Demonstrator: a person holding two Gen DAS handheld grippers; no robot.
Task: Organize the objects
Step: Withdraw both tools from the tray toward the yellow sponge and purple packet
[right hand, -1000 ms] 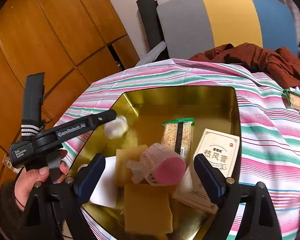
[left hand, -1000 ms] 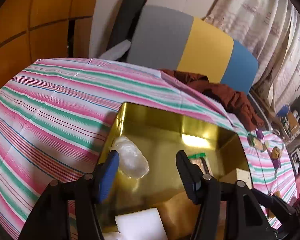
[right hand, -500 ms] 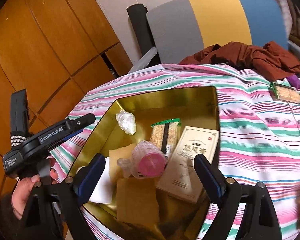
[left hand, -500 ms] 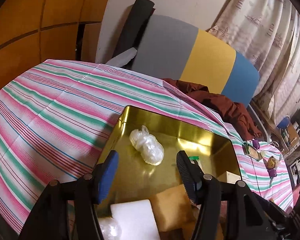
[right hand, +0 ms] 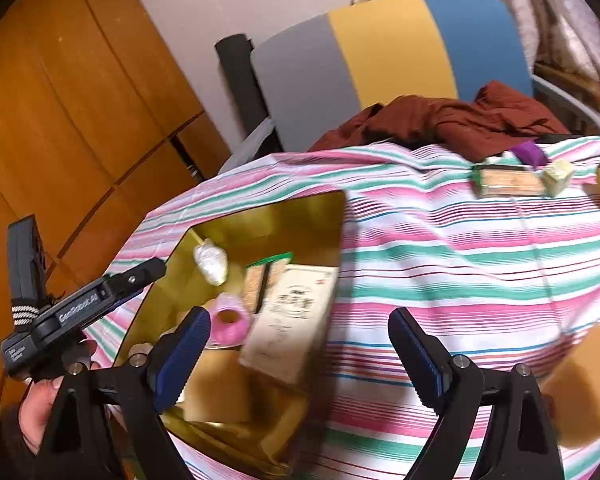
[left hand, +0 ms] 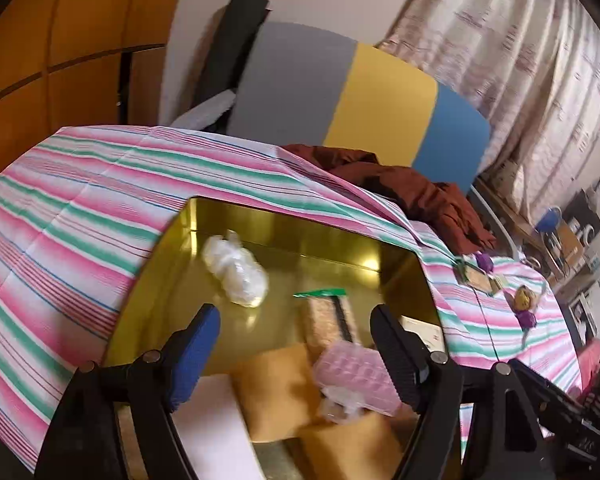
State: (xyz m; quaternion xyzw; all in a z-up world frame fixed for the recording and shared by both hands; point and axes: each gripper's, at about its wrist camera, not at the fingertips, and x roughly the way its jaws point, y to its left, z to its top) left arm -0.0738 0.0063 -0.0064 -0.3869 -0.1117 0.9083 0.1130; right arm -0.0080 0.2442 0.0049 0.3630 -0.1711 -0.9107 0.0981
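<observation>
Left tool point(left hand: 294, 344): jaws opening, nothing between them; it hangs over the near end of the gold tin.
Right tool point(right hand: 300, 344): jaws spread wide, pinching nothing; it points across the tin's right rim toward the striped cloth.
Gold tin point(left hand: 260, 220): open on the surface, already holding several things.
Plastic-wrapped bundle point(left hand: 236, 270): lies free on the tin floor at about 10 o'clock from the tin's centre, clear of both tools. It looks light, soft and crinkly, probably slippery.
Snack bar in tin point(left hand: 328, 318): near the centre, beside the cream box point(right hand: 296, 312) at 3 o'clock.
Pink ribbed container point(left hand: 356, 372): toward 6 o'clock, resting on tan pads point(left hand: 276, 392); light, probably thin and easy to crush, so a gentle pinch across its body seems best.
Things still out: a second snack bar point(right hand: 508, 182), a small pale block point(right hand: 558, 174) and a purple piece point(right hand: 530, 152) at about 1 o'clock on the surface point(right hand: 460, 264), well apart from the tin.
Handling of the loose bar: probably light, with a slick wrapper and a brittle filling; take it across the short width at mid-length, with mild pressure.
Tan pad at 4 o'clock point(right hand: 580, 392): blurred at the frame's edge; likely soft and compressible.
</observation>
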